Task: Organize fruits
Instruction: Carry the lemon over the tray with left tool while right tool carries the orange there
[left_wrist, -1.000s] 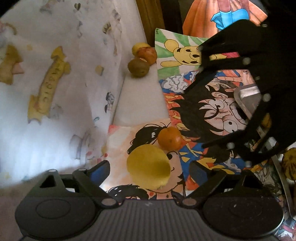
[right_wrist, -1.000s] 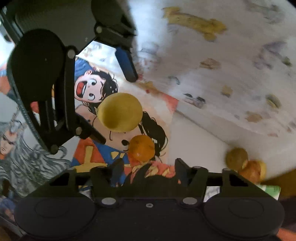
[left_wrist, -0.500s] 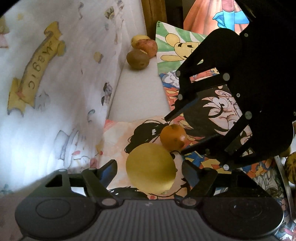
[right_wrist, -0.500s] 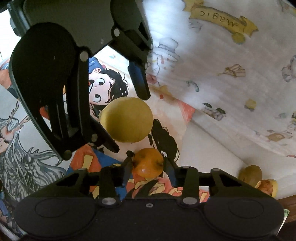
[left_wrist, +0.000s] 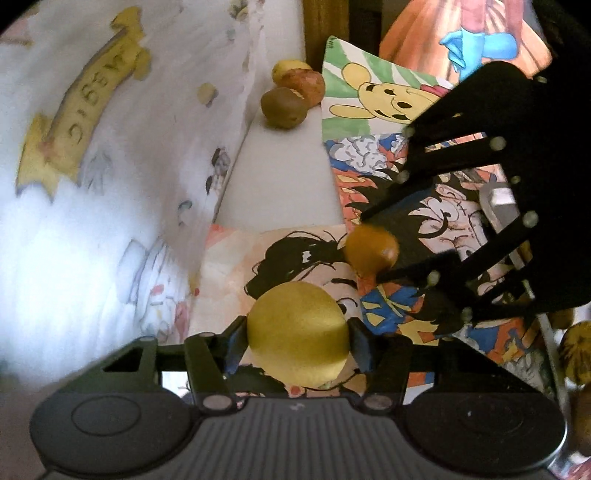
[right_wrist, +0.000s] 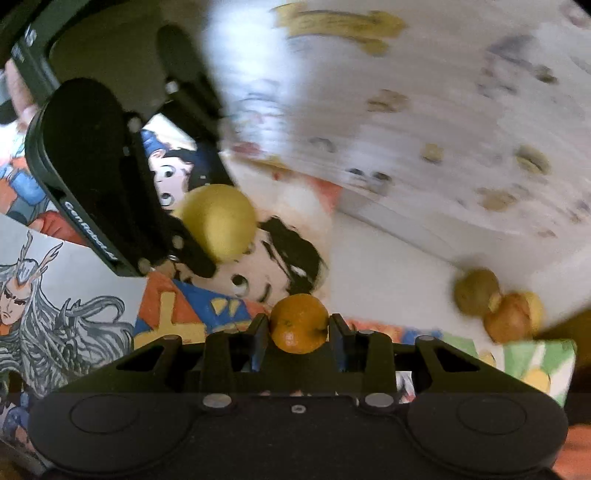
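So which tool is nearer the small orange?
Right. The right tool has the small orange clamped between its fingers; the left tool sits beside it, jaws closing around the big yellow fruit.

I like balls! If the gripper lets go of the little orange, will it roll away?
Probably: the orange looks round, so it could roll. Its peel seems dimpled, so the right gripper, shut on it, likely won't slip.

Cartoon posters (left_wrist: 373, 177) cover surface; patterned curtain (left_wrist: 110, 166) beside.

matt yellow fruit (left_wrist: 297, 334), glossy orange (right_wrist: 299, 323)
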